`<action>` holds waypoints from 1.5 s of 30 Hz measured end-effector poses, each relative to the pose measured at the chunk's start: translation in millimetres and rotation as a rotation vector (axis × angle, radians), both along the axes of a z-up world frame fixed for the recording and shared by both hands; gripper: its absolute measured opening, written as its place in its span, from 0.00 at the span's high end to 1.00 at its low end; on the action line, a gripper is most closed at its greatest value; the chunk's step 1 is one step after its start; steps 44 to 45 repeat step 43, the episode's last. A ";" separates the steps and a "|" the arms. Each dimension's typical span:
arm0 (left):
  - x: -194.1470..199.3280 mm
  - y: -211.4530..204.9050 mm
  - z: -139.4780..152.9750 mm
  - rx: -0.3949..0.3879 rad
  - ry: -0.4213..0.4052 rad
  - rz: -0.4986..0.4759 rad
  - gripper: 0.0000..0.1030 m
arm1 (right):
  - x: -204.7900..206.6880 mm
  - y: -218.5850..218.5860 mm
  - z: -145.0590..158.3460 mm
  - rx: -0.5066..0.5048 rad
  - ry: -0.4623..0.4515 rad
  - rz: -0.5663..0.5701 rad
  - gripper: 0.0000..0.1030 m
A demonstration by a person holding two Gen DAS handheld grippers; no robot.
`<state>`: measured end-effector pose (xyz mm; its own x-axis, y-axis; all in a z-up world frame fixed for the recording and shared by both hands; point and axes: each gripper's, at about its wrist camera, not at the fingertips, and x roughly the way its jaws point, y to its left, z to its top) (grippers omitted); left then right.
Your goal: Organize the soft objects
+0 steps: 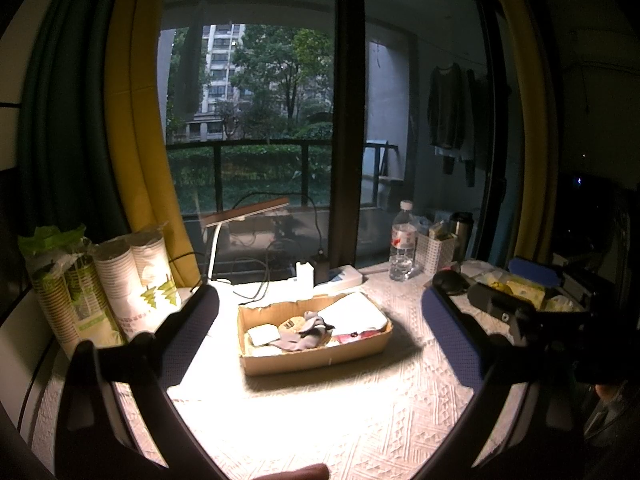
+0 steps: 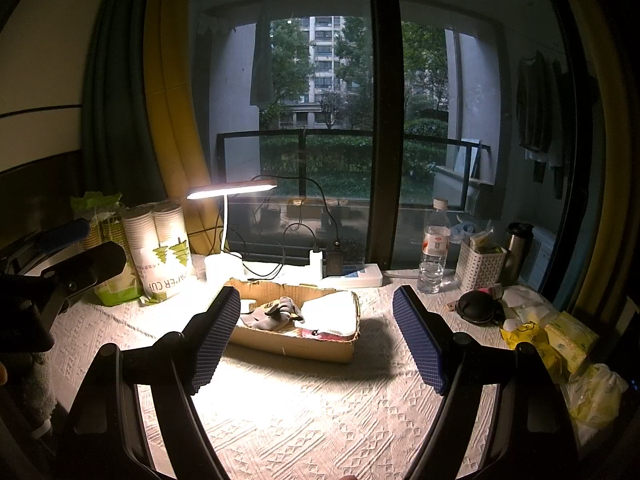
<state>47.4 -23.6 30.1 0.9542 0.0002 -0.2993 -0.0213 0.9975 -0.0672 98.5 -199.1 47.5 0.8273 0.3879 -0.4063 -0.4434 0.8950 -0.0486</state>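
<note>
A shallow cardboard box (image 1: pixel 316 356) (image 2: pixel 296 344) sits mid-table under the lamp. Inside lie a grey sock (image 1: pixel 308 330) (image 2: pixel 276 314), a folded white cloth (image 1: pixel 354 314) (image 2: pixel 330 312), a small white pad (image 1: pixel 263 335) and something red (image 1: pixel 354 336) (image 2: pixel 320 334). My left gripper (image 1: pixel 320 320) hangs open in front of the box, nothing between its blue-padded fingers (image 1: pixel 192 328). My right gripper (image 2: pixel 316 316) is likewise open and empty, hovering short of the box. In the left wrist view, the right gripper (image 1: pixel 532 284) shows at the right edge.
Sleeves of paper cups (image 1: pixel 132 280) (image 2: pixel 164 248) stand at the left, beside a lit desk lamp (image 2: pixel 232 190). A power strip (image 2: pixel 352 274), water bottle (image 2: pixel 434 248), white basket (image 2: pixel 480 266), flask (image 2: pixel 518 244), black pouch (image 2: pixel 478 306) and yellow packets (image 2: pixel 560 344) crowd the back and right. Patterned cloth (image 2: pixel 320 412) covers the table.
</note>
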 end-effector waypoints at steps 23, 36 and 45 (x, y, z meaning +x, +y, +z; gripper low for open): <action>0.0 -0.3 -0.2 0.001 0.000 0.000 0.01 | 0.7 -1.4 0.9 -0.001 0.003 -0.001 0.21; 1.1 2.6 -4.3 0.002 0.006 0.001 0.01 | 2.3 -2.3 -1.9 -0.002 0.009 0.000 0.21; 4.9 2.8 -7.3 0.002 0.015 -0.001 0.01 | 4.3 -2.7 -4.9 -0.005 0.012 0.001 0.21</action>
